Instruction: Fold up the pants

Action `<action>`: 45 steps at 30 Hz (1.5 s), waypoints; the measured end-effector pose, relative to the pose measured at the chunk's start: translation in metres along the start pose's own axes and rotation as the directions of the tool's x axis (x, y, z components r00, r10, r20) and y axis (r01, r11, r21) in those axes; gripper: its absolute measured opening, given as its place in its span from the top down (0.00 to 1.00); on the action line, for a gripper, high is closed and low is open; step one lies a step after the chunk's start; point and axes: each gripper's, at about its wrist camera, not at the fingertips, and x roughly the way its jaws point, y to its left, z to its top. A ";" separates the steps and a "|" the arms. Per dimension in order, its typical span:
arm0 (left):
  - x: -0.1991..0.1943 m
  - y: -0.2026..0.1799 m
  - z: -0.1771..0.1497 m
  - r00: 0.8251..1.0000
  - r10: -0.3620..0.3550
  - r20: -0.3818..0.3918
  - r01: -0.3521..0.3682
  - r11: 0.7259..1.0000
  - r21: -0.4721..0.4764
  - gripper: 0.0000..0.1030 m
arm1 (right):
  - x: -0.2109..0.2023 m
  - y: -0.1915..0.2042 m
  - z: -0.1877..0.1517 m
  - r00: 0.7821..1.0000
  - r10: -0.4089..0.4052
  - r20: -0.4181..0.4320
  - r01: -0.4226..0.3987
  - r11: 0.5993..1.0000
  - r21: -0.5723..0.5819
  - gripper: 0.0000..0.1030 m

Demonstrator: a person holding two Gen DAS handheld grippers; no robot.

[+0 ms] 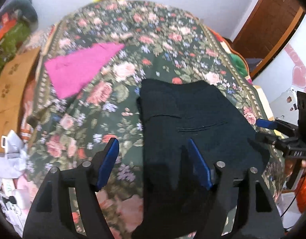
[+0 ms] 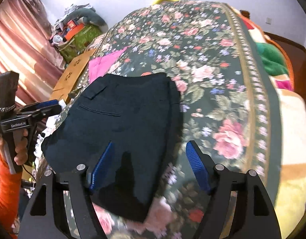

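Dark navy pants [image 1: 192, 107] [image 2: 129, 103] lie folded into a compact stack on a floral bedspread [image 1: 121, 91] [image 2: 212, 75], a back pocket seam facing up. My left gripper [image 1: 152, 142] hovers open over the stack's left edge, nothing between its blue pads. My right gripper [image 2: 150, 143] is open above the stack's near right corner, likewise empty. Each gripper shows in the other's view: the right gripper [image 1: 266, 125] at the far right, the left gripper [image 2: 47, 105] at the left, held by a hand [image 2: 21, 147] in an orange sleeve.
A pink folded cloth [image 1: 79, 67] [image 2: 103, 63] lies further back on the bedspread. A cardboard box [image 1: 11, 83] [image 2: 73, 75] and clutter stand beside the bed. Green and orange bedding [image 2: 272, 59] is piled at the right edge.
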 end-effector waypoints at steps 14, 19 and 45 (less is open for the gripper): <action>0.075 -0.004 0.018 0.948 -0.216 -0.232 0.200 0.976 -0.090 0.23 | 0.056 -0.018 0.013 0.972 0.185 -0.146 -0.177 0.982 0.062 0.35; 0.081 -0.011 0.025 0.953 -0.203 -0.224 0.189 0.978 -0.085 0.32 | 0.060 -0.022 0.018 0.970 0.195 -0.148 -0.182 0.979 0.097 0.49; -0.050 0.029 0.079 0.983 -0.045 0.180 0.051 0.998 -0.033 0.78 | 0.018 0.081 0.131 0.986 0.146 0.078 -0.127 0.970 -0.208 0.81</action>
